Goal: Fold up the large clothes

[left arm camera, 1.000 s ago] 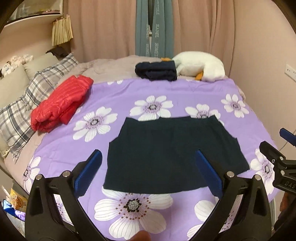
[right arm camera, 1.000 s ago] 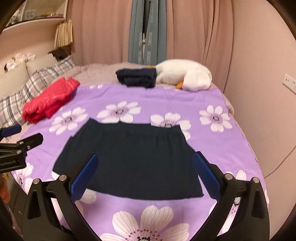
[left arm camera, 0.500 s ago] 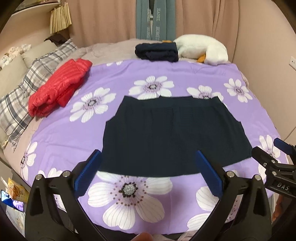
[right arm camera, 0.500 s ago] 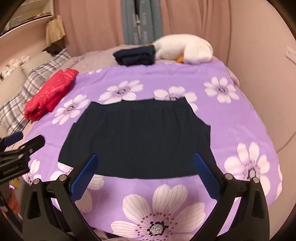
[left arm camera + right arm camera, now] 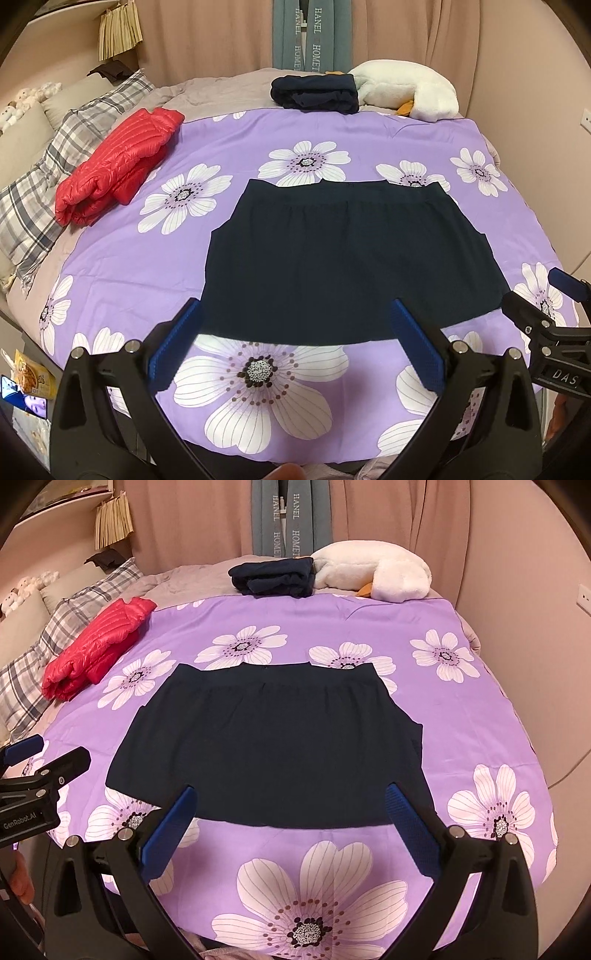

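Note:
A dark navy skirt [image 5: 347, 258] lies spread flat on the purple flowered bedspread [image 5: 332, 140], waistband away from me; it also shows in the right wrist view [image 5: 273, 746]. My left gripper [image 5: 295, 325] is open and empty, held above the skirt's near hem. My right gripper [image 5: 291, 808] is open and empty, also above the near hem. The right gripper shows at the right edge of the left wrist view [image 5: 546, 317]. The left gripper shows at the left edge of the right wrist view [image 5: 40, 760].
A folded red puffer jacket [image 5: 118, 158] lies at the left by plaid pillows [image 5: 48, 184]. A folded dark garment [image 5: 314, 92] and a white plush goose [image 5: 406, 92] lie at the far end. Curtains and a wall stand behind and to the right.
Both grippers have tilted down and drawn back toward the bed's near edge, so more of the bedspread shows before the skirt. The skirt has not moved. Both stay open.

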